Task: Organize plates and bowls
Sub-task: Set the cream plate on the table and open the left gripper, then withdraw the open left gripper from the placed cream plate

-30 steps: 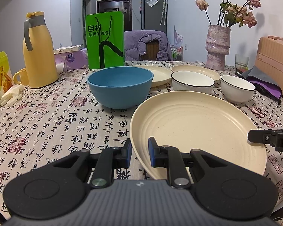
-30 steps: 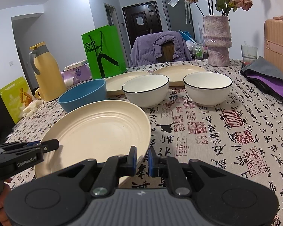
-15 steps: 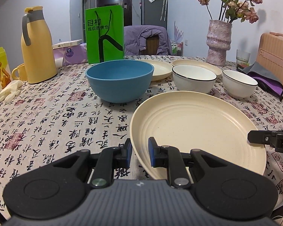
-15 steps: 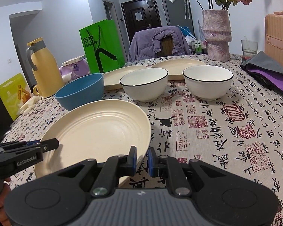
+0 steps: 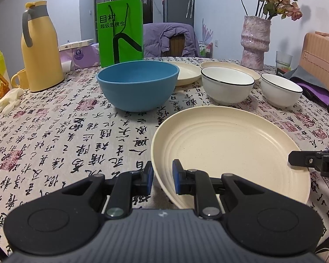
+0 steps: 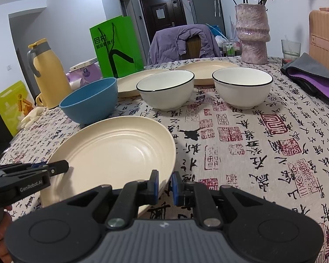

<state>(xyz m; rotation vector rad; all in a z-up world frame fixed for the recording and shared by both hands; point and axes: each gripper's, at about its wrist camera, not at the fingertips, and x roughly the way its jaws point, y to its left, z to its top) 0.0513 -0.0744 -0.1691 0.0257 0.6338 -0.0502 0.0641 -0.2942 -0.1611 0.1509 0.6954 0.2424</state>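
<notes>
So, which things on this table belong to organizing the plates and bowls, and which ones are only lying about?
For the job:
- cream plate, gripped on opposite rims by the left tool and right tool
- two more cream plates at the back
- blue bowl
- two white bowls

Just lying about:
- yellow jug
- green bag
- vase
- glass
- purple cloth

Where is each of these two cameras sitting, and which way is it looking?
Left wrist: on the left gripper, looking along its fingers over the table; they clamp the near plate's left rim. The right gripper's tip shows at the right edge.
Right wrist: on the right gripper, fingers on the plate's right rim; the left gripper and a hand show at left.
Shared: the plate, blue bowl, two white bowls and vase.
</notes>
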